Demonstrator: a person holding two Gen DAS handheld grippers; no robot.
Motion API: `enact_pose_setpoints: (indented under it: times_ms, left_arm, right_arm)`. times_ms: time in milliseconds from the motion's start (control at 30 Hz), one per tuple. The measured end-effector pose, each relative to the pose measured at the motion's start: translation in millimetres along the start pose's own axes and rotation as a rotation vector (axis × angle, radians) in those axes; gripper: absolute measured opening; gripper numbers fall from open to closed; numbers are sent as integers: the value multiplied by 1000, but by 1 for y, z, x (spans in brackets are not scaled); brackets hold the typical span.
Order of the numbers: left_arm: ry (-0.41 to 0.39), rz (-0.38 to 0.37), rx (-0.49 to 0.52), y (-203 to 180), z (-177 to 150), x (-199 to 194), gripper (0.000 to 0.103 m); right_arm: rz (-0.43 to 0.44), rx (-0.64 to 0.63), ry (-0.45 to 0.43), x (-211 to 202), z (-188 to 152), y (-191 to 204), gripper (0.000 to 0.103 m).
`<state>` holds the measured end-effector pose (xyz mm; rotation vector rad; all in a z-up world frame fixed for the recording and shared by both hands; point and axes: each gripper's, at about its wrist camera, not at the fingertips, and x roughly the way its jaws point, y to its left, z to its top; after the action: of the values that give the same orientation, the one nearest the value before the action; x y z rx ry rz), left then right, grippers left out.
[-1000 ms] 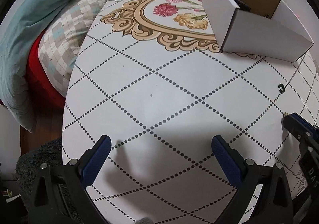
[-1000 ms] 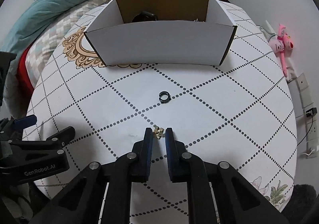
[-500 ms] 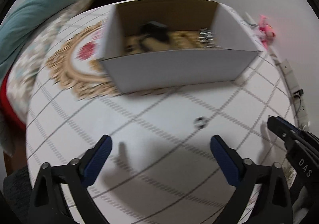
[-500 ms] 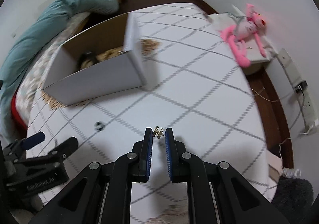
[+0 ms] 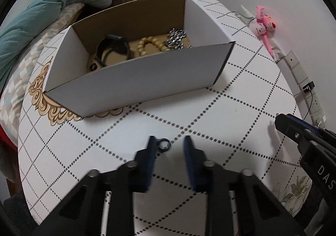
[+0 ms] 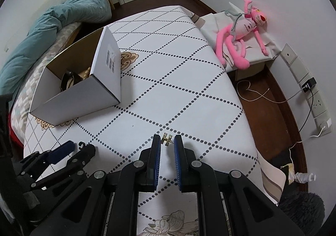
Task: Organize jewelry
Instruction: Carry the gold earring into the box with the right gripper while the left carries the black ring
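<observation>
A small black ring [image 5: 164, 145] lies on the patterned table between the fingers of my left gripper [image 5: 169, 144], touching the left finger; the jaws stand partly apart around it and are blurred. The ring also shows in the right wrist view [image 6: 81, 144]. My right gripper [image 6: 167, 140] is shut on a small gold earring [image 6: 167, 139] and holds it above the table. A white cardboard box [image 5: 142, 80] behind the ring holds a black bracelet [image 5: 113, 46], a wooden bead bracelet [image 5: 150, 45] and a silver chain [image 5: 176, 37].
The table's right edge [image 6: 241, 105] drops to a brown floor with cables. A pink plush toy [image 6: 241, 34] lies on a low stand by the wall. A teal duvet [image 5: 42, 11] and checked pillow lie to the left of the table.
My left gripper has moved forward to the black ring and narrowed its jaws around it. My right gripper has lifted and swung right with the gold earring.
</observation>
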<state>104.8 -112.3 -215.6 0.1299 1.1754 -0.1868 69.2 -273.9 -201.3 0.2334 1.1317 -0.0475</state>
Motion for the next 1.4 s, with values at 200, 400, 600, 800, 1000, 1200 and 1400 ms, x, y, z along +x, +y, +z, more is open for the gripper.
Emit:
enact_pose_setpoints:
  times_ms: [200, 400, 600, 800, 1000, 1200, 1400]
  left_arm:
    - [-10, -20, -2, 1, 2, -1, 10]
    - [-64, -67, -16, 8, 7, -35, 10]
    - [-118, -145, -70, 44, 46, -83, 10]
    - [-63, -150, -103, 85, 91, -77, 10]
    - [13, -129, -139, 116, 122, -48, 10]
    - [61, -63, -151, 129, 135, -37, 11]
    - [70, -49, -172, 138, 137, -39, 16]
  right_arm:
    - [13, -6, -19, -11, 1, 3, 14]
    - [49, -24, -51, -32, 5, 12, 14]
    - [151, -51, -100, -59, 36, 39, 13]
    - [238, -113, -81, -53, 85, 78, 13]
    - [213, -181, -3, -17, 126, 107, 13]
    - [167, -229, 65, 9, 144, 118, 14]
    - [139, -234, 111, 18, 147, 119, 18]
